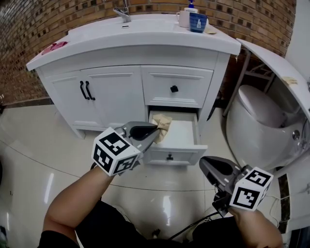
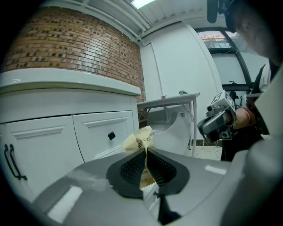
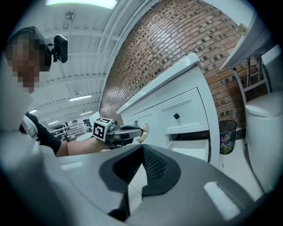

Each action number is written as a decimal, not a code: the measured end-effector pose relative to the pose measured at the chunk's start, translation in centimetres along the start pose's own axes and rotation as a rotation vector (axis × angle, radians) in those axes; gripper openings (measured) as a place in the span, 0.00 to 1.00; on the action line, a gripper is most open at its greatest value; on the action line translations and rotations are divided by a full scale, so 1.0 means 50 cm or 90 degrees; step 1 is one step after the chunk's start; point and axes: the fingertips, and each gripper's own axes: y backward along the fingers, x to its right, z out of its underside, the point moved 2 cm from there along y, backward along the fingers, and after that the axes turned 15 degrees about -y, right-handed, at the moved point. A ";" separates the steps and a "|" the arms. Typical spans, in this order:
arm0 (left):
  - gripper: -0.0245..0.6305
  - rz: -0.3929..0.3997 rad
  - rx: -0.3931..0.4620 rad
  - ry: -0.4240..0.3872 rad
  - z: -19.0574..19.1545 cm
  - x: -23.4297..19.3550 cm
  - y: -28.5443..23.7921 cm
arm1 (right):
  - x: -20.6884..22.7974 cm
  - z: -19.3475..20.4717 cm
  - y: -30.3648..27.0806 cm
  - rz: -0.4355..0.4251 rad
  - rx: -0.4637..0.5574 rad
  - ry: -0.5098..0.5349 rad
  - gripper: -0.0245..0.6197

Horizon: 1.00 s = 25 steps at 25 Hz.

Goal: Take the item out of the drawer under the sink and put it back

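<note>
The white vanity's bottom drawer (image 1: 180, 140) stands pulled open, its floor bare and white. My left gripper (image 1: 156, 131) hovers over the drawer's front left corner, shut on a crumpled beige packet (image 1: 163, 126). In the left gripper view the packet (image 2: 139, 140) sticks up from between the closed pads of that gripper (image 2: 145, 154), and bears some dark print. My right gripper (image 1: 205, 165) hangs lower right, in front of the drawer and away from it, shut with nothing in it. The right gripper view shows its jaws (image 3: 142, 149) together, with the left gripper (image 3: 131, 131) and the packet (image 3: 143, 132) beyond.
Above the open drawer is a closed drawer with a black knob (image 1: 174, 88); cabinet doors (image 1: 104, 94) lie left. A blue cup (image 1: 197, 22), faucet (image 1: 123, 12) and pink cloth (image 1: 53, 47) sit on the counter. A toilet (image 1: 261, 118) stands right, a bin (image 3: 227, 135) beside the vanity.
</note>
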 end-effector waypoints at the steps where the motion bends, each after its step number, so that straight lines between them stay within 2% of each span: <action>1: 0.07 0.002 0.008 0.006 -0.009 0.012 0.017 | -0.002 0.002 -0.001 0.000 -0.002 0.002 0.04; 10: 0.07 0.004 0.091 0.060 -0.084 0.087 0.139 | -0.015 0.009 -0.009 -0.004 -0.009 0.017 0.04; 15: 0.07 -0.016 0.132 0.108 -0.074 0.110 0.171 | -0.020 0.014 -0.005 -0.002 -0.012 0.021 0.04; 21: 0.07 -0.024 0.141 0.106 -0.056 0.121 0.186 | -0.029 0.009 -0.001 -0.011 -0.007 0.030 0.04; 25: 0.07 0.001 0.153 0.124 -0.057 0.141 0.192 | -0.028 0.017 -0.005 -0.011 -0.014 0.029 0.04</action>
